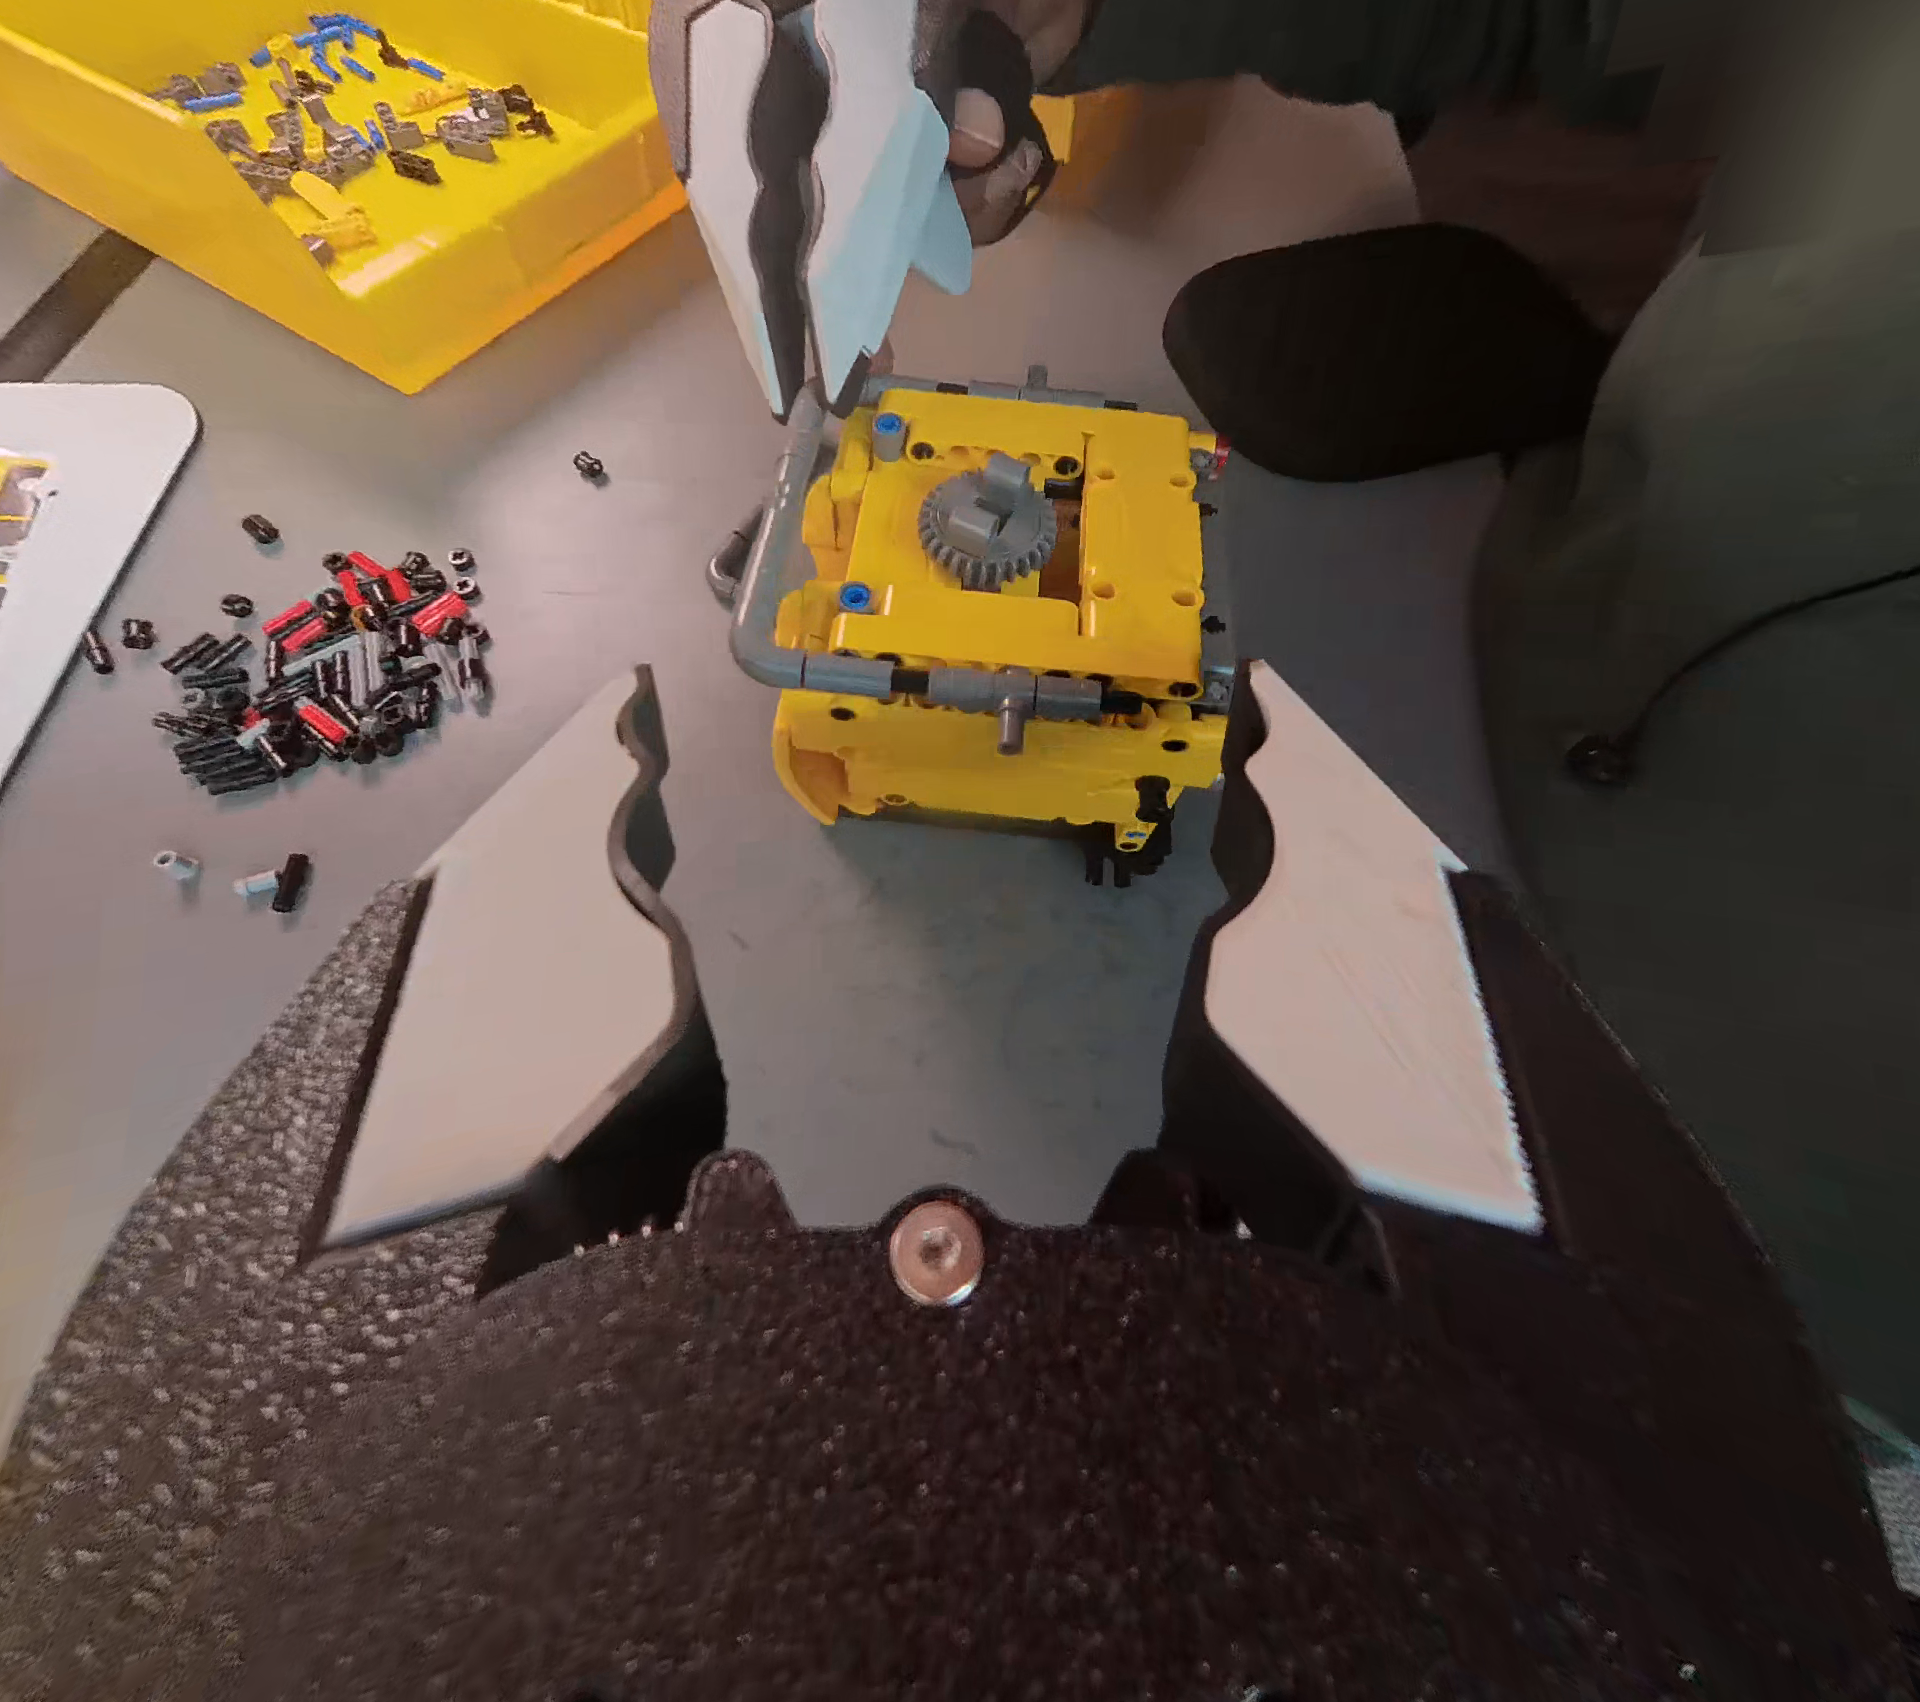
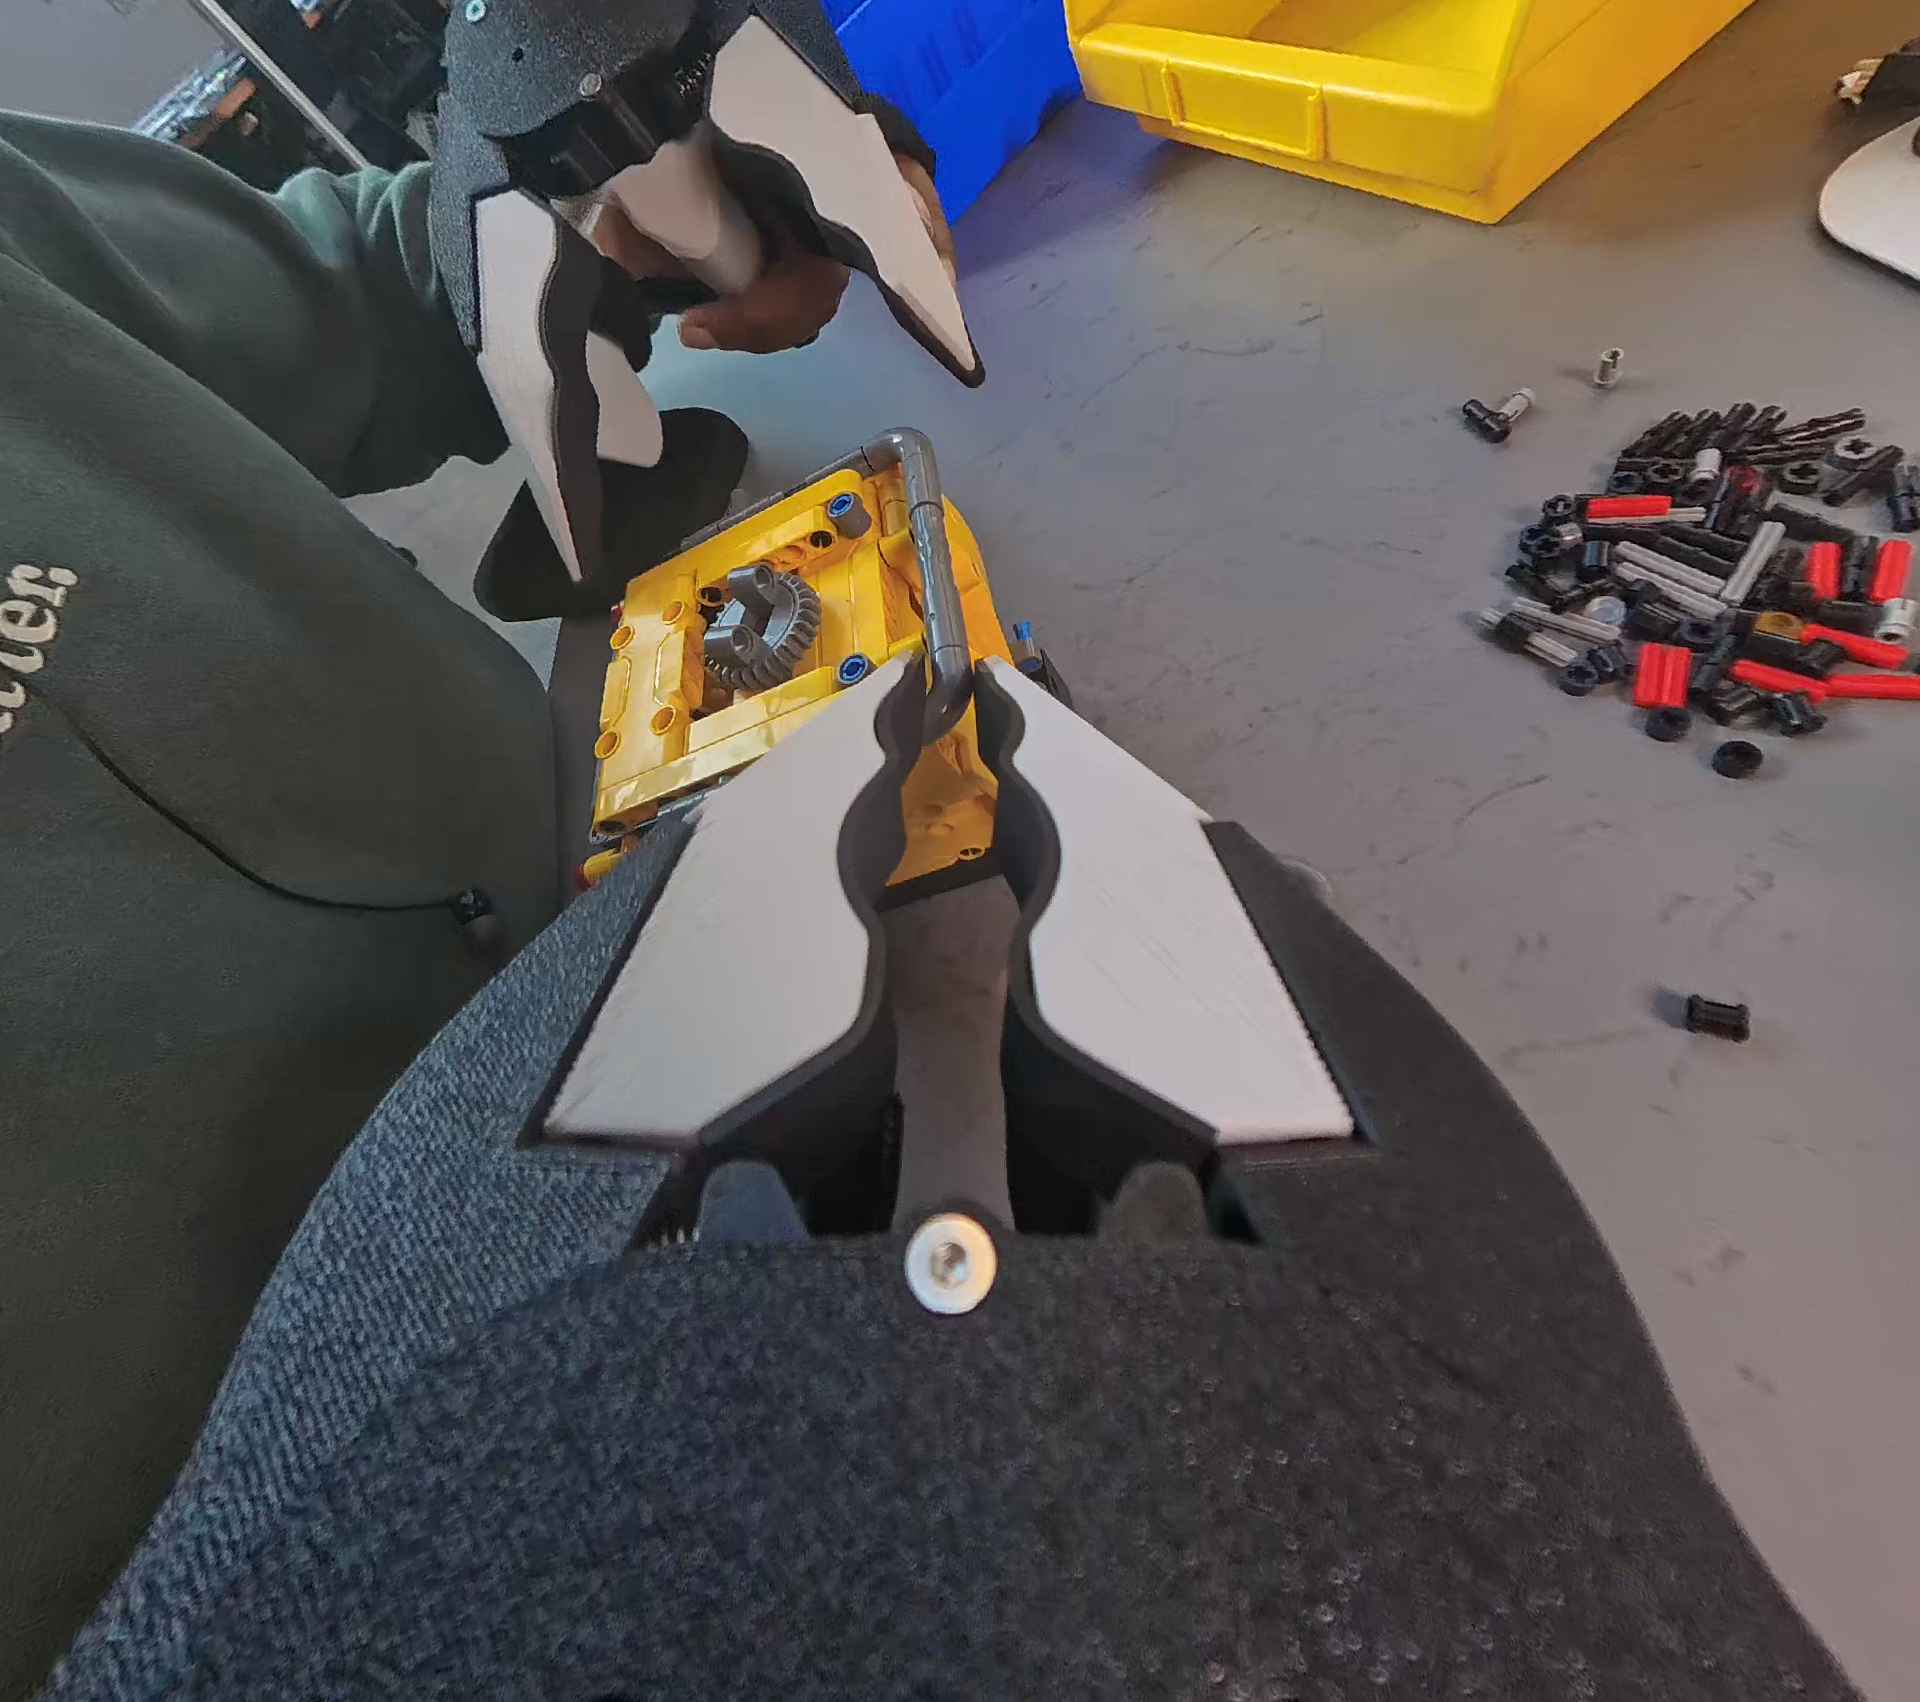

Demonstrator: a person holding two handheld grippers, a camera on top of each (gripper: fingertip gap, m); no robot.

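Tubing [image 2: 933,572], grey and bent, is running along the yellow brick model's [image 1: 1003,603] top edge, long axis pointing away from my right gripper [image 2: 945,673], which is pinching its curved end. My left gripper [image 1: 940,686] is hanging spread wide just beside the model, holding nothing. Everything is sitting on a grey tabletop [image 2: 1299,613], loose pins [image 2: 1745,572] and yellow bins [image 2: 1351,94] lying well apart.

Left gripper [image 1: 940,686] gapes wide — yellow brick model [image 1: 1003,613] just ahead, right gripper [image 1: 821,400] pinching its grey tube [image 1: 774,551] at 12 o'clock.
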